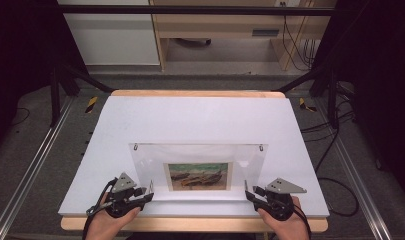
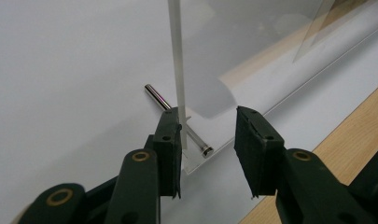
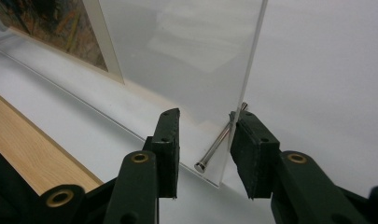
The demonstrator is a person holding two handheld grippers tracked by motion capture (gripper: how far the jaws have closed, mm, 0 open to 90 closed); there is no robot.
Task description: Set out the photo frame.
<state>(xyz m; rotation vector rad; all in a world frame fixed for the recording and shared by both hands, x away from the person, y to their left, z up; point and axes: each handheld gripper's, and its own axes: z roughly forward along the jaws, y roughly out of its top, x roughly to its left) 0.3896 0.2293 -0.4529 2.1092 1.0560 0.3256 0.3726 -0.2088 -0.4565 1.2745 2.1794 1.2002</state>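
High view: a clear acrylic picture frame (image 1: 197, 170) stands upright on the white board (image 1: 190, 120) covering the table, near its front edge, with a small painted print (image 1: 198, 176) mounted in its middle. The left gripper (image 1: 149, 192) sits at the frame's lower left corner, the right gripper (image 1: 248, 191) at its lower right corner, each held in a hand at the near edge of the table.

In the left gripper view the frame's edge (image 2: 177, 70) rises between the jaws, against the left pad, while the right pad stands clear; a metal pin (image 2: 177, 120) runs through the corner. In the right gripper view the edge (image 3: 249, 70) lies against the right pad, the left pad apart, and another pin (image 3: 219, 142) crosses the corner. Both pairs of jaws are parted, gripping nothing.
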